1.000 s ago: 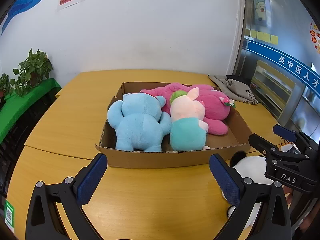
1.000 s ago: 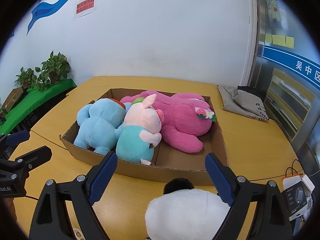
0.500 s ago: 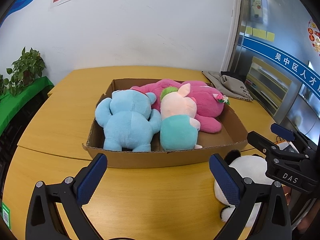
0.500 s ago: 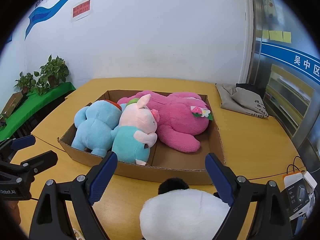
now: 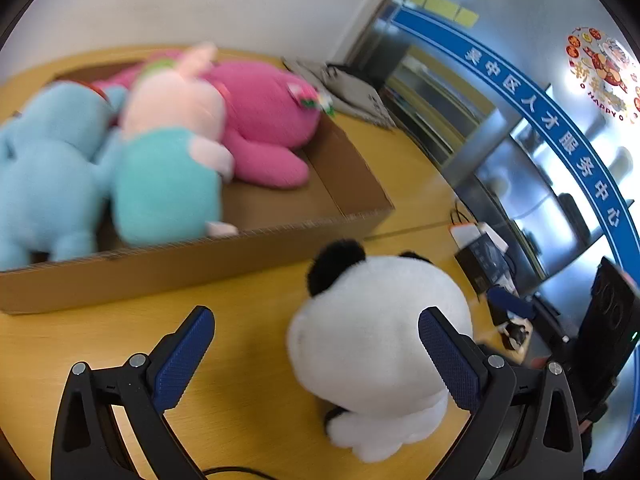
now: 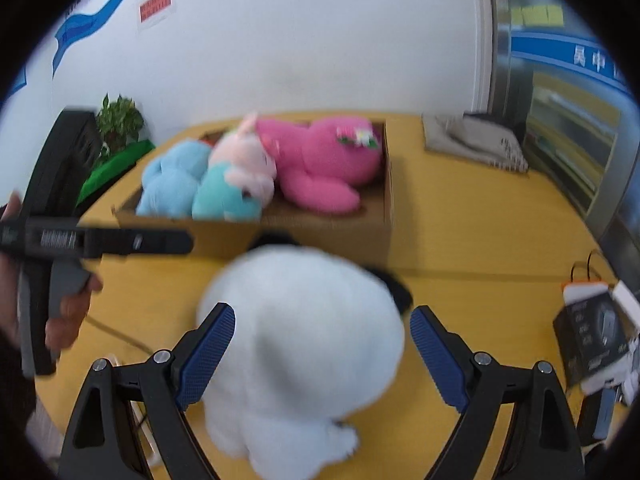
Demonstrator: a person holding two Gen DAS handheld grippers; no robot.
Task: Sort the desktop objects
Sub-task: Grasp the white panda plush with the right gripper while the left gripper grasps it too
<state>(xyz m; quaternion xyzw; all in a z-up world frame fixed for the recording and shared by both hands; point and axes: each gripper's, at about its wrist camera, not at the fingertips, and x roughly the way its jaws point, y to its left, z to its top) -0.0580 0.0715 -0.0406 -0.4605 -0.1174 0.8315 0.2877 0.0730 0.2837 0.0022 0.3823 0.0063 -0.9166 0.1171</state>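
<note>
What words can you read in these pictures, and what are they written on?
"人才服务中心": white characters on the blue band across the glass wall; the first ones are blurred.
"HAPPY": on the round sticker.
Red wall notice: too blurred.
Left gripper side label: too blurred.

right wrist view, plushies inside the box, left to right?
blue plush → pink-and-teal plush → magenta plush, all lying in the cardboard box. The panda plush sits outside it, nearer the camera.

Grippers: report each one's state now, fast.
Left gripper: open, holding nothing.
Right gripper: open, its jaws on either side of the panda plush, not clamped.
</note>
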